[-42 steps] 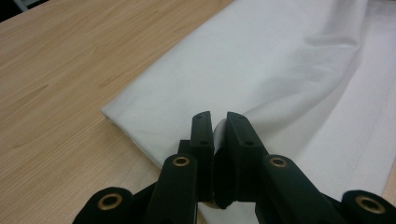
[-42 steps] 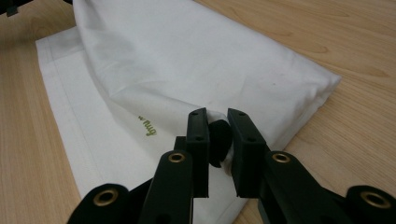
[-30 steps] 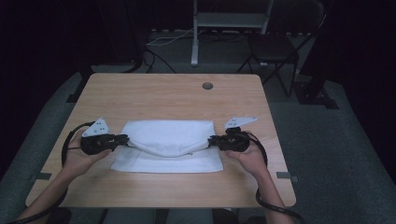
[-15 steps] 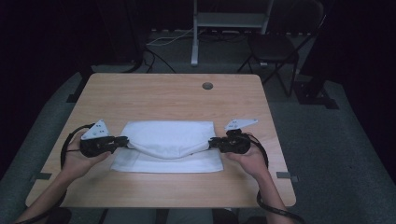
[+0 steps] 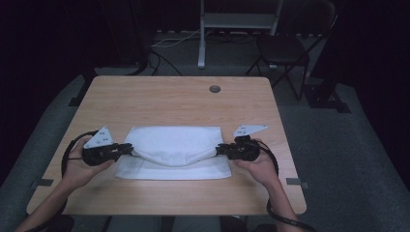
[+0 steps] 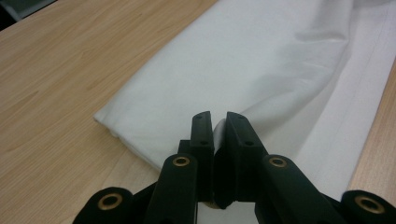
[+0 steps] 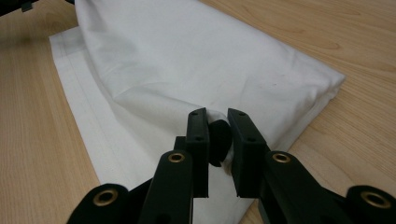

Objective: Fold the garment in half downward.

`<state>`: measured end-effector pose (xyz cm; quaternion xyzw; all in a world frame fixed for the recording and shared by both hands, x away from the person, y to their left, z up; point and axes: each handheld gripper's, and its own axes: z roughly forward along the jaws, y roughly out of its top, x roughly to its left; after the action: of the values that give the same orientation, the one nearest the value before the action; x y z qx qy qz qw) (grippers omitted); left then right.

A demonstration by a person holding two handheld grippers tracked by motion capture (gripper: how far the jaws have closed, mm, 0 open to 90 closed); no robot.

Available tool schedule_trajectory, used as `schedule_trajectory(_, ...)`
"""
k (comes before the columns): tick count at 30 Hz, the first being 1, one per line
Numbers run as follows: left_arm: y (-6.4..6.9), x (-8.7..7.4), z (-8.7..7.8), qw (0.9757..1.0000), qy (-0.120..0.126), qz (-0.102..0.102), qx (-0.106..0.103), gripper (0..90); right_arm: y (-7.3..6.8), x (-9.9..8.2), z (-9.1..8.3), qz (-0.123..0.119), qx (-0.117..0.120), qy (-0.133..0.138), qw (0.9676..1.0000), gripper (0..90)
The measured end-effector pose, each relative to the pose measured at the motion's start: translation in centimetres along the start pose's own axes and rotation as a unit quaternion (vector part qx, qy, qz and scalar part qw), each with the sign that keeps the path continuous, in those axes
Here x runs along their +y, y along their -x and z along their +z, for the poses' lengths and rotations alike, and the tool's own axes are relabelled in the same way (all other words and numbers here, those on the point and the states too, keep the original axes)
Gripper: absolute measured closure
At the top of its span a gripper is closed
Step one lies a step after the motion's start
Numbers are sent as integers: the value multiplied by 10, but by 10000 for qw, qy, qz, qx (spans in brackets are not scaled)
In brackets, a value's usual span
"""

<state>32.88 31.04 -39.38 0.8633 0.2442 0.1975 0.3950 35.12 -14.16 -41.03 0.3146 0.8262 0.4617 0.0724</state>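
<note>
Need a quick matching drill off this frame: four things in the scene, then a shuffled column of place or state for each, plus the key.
Column one:
1. white cloth
2. left gripper
3. right gripper
4. round grommet

Column two:
A. set in the table top near its far edge
B. shut on the cloth's right end
C. folded, top layer lifted at both ends
D. shut on the cloth's left end

Pairs: 1-C, 2-D, 3-B, 4-A
</note>
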Motion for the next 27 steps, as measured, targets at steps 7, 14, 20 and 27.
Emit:
schedule_trajectory(7, 3, -2, -2, 10000, -19, 38, -25, 818, -3, -1, -2, -45, 17, -4, 10000, 796)
schedule_trajectory(14, 6, -2, -4, 10000, -8, 79, -49, 818, -6, -2, -4, -74, 41, -18, 10000, 796)
schedule_trajectory(20, 7, -2, -7, 9999, 2, 102, -55, 818, -8, -3, -5, -104, 61, 2, 9999, 796)
schedule_trajectory(27, 10, -2, -8, 9998, -14, 169, -86, 818, -11, -4, -7, -130, 77, -20, 9999, 796)
